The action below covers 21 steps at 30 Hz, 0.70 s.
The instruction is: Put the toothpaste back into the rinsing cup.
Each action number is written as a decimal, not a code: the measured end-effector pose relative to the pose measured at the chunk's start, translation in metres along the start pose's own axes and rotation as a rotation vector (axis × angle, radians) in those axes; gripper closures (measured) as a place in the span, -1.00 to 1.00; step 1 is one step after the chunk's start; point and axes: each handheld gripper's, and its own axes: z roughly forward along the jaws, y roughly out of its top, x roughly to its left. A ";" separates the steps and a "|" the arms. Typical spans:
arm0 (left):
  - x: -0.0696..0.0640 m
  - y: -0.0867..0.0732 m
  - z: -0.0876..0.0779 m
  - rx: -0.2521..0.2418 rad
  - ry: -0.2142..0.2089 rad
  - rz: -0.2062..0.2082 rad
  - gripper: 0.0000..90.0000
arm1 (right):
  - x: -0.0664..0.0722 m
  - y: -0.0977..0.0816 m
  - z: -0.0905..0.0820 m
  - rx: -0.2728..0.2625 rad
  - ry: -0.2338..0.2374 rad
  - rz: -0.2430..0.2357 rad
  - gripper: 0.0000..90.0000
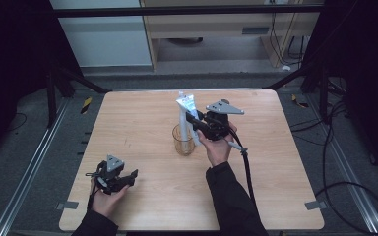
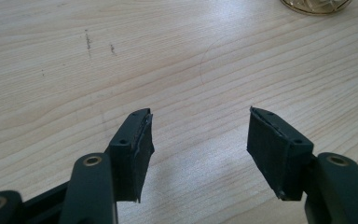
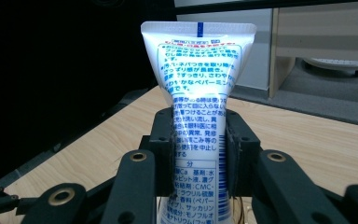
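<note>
My left gripper (image 1: 128, 176) rests low at the near left of the wooden table (image 1: 142, 206), jaws spread apart with nothing between them; bare pale woodgrain shows under its dark rubbery pads (image 2: 142, 154). Further right stands the amber glass cup (image 1: 183, 141), round, see-through; just above it my right gripper (image 1: 193, 119) clamps the white toothpaste tube (image 3: 200, 107) upright by its soft middle, crimped flat end up, lower end at the cup's mouth. To do this well, I judge I should keep the tube vertical over the rim, squeeze gently so the glossy plastic won't buckle, and lower it straight.
</note>
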 end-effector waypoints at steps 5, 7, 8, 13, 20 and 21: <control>0.000 0.000 0.000 0.001 -0.001 0.000 -0.11 | -0.001 0.001 0.010 -0.024 0.007 0.008 0.53; 0.000 0.000 0.001 0.001 -0.001 -0.001 -0.11 | -0.002 0.001 0.013 -0.030 0.006 0.000 0.53; 0.000 0.000 0.001 0.001 -0.001 -0.002 -0.12 | -0.002 0.001 0.015 -0.034 0.004 -0.003 0.53; 0.001 0.000 0.001 0.001 -0.001 -0.002 -0.11 | -0.001 0.002 0.024 -0.050 0.019 -0.016 0.53; 0.001 0.000 0.001 0.000 -0.001 -0.004 -0.11 | -0.002 -0.002 0.039 -0.070 0.037 -0.014 0.53; 0.001 0.000 0.001 0.000 0.000 -0.004 -0.11 | -0.002 -0.003 0.040 -0.069 0.036 -0.015 0.53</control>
